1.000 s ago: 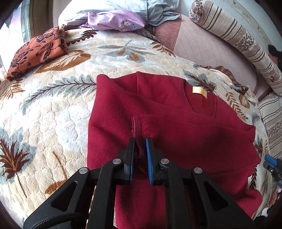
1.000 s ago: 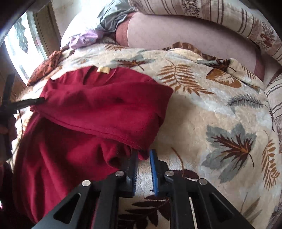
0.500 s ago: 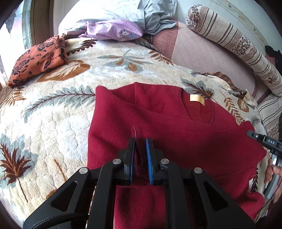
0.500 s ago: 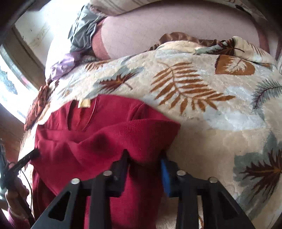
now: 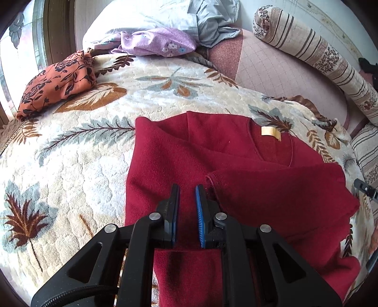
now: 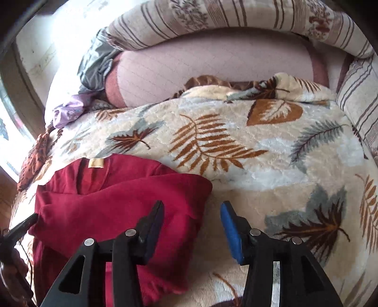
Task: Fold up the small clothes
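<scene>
A dark red sweater [image 5: 259, 189] with a tan neck label [image 5: 271, 133] lies flat on the leaf-patterned blanket [image 5: 70, 165]. One sleeve is folded across its chest, and that sleeve's cuff lies just right of my left gripper [image 5: 187, 189]. The left gripper's jaws stand nearly together, shut on a fold of the sweater's cloth. In the right wrist view the sweater [image 6: 118, 196] lies at the lower left. My right gripper [image 6: 191, 207] hovers over its folded right edge. Its jaws are opening and nothing is pressed between them. One finger is above the red cloth, the other above the blanket [image 6: 259, 177].
An orange floral cloth [image 5: 59, 82] lies at the far left by the window. A purple cloth [image 5: 156, 41] and a grey-blue garment [image 5: 212, 21] lie at the back. A striped bolster [image 5: 319, 54] curves along the pink sheet [image 5: 271, 68] at the right.
My right gripper carried the sleeve from the blanket across the sweater's chest, then let it go and opened. The left gripper stayed shut; the cuff above its pads no longer shows.
</scene>
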